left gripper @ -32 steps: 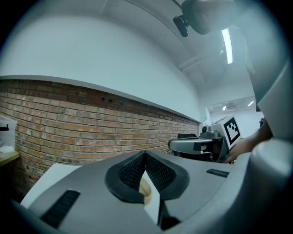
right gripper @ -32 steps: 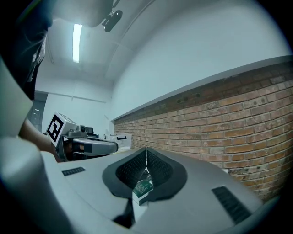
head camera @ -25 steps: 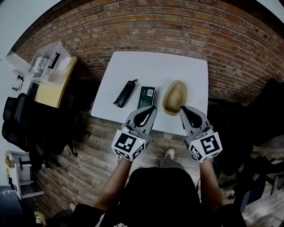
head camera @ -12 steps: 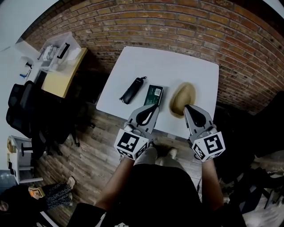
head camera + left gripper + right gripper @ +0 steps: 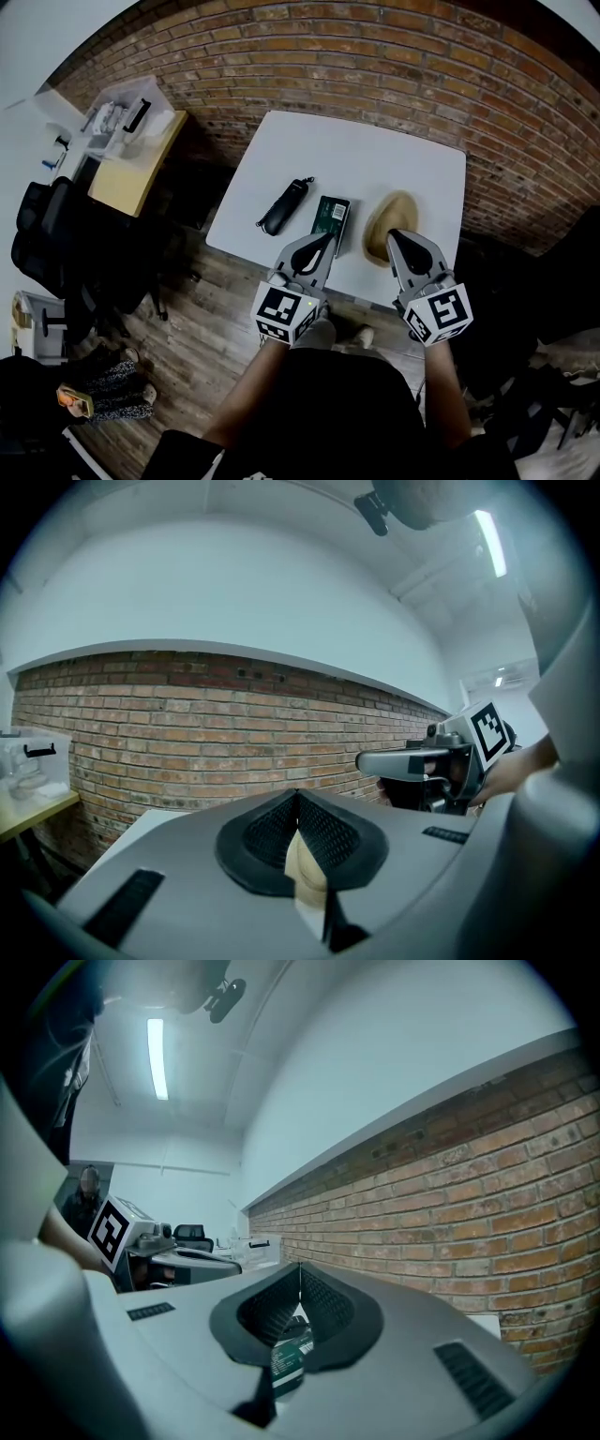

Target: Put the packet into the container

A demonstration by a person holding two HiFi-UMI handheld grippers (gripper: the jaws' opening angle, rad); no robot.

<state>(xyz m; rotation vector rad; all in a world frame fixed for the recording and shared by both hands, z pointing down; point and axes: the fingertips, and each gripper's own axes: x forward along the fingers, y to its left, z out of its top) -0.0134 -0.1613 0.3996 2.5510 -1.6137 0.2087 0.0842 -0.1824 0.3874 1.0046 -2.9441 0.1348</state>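
— Left gripper (image 5: 327,238)?
— Clamped shut, holds nothing. Reaches level over the near edge of the table (image 5: 375,155), tip just short of the packet (image 5: 332,215).
— Right gripper (image 5: 393,234)?
— Shut as well, empty, alongside, tip near the container (image 5: 383,212).
— Packet?
— Lies flat between a black pouch (image 5: 285,205) and the container, outside it.
— Gripper views?
— Show tan container beyond the left jaws, green packet beyond the right; only from above, both forearms (image 5: 246,391).

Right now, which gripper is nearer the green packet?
Left. The left gripper is just short of the green packet's near edge; the right gripper is off to the packet's right, at the tan container.
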